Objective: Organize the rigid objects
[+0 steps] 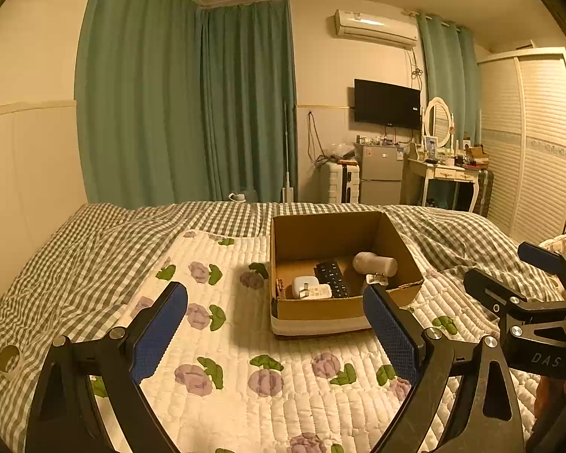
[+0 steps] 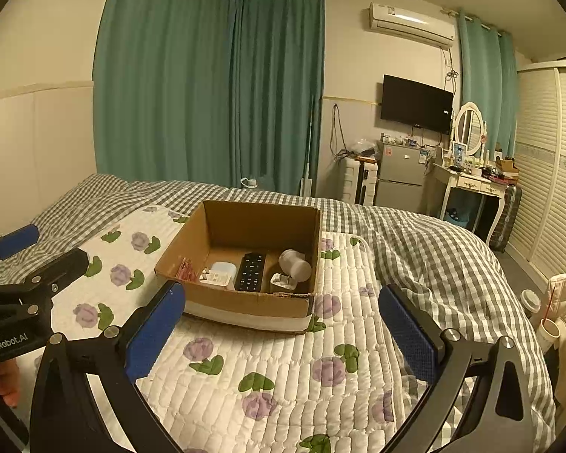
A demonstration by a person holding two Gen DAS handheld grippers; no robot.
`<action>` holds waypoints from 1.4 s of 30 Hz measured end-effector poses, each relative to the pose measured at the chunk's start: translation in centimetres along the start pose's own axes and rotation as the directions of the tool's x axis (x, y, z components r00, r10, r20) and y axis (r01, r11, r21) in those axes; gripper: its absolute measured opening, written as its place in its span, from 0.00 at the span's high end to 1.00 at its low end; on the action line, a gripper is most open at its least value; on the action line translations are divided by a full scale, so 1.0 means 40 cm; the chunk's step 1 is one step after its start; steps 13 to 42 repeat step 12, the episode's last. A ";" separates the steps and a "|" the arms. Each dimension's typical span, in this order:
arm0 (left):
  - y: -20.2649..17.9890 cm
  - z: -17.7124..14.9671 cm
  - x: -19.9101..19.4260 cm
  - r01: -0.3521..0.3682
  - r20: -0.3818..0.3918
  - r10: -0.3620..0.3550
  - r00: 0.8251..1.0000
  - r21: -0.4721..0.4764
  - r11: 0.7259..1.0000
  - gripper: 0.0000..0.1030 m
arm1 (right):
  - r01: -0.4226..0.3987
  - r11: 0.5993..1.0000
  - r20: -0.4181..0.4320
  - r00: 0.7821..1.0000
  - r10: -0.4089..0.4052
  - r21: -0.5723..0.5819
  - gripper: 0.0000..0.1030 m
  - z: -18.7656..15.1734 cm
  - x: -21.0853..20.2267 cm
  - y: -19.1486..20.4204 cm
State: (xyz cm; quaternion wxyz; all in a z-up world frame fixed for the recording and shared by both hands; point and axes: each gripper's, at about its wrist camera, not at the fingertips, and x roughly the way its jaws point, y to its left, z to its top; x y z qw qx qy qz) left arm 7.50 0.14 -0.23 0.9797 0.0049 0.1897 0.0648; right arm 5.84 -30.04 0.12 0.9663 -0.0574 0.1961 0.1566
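Observation:
An open cardboard box (image 1: 320, 307) (image 2: 245, 302) sits on a white floral quilt on the bed. Inside lie a black remote (image 1: 332, 277) (image 2: 251, 271), a white charger plug (image 1: 309, 288) (image 2: 219, 273), a white cylinder-shaped object (image 1: 375, 264) (image 2: 296, 266), another white plug (image 2: 283, 282) and a small reddish item (image 2: 186, 268). My left gripper (image 1: 275, 311) is open and empty, held above the quilt in front of the box. My right gripper (image 2: 281, 311) is open and empty, also just in front of the box.
The floral quilt (image 1: 264, 377) (image 2: 283, 377) lies over a grey checked bedspread (image 1: 75, 264) (image 2: 434, 256). A roll of tape (image 1: 9, 360) lies at the left on the bedspread. A fridge (image 1: 381, 173), dressing table (image 1: 445, 173) and wardrobe (image 1: 539, 143) stand beyond the bed.

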 end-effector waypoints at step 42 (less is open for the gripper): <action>-0.004 -0.011 0.005 0.016 -0.004 -0.016 1.000 0.006 1.000 0.07 | -0.010 1.000 -0.012 1.000 0.010 -0.004 0.00 -0.011 0.016 0.014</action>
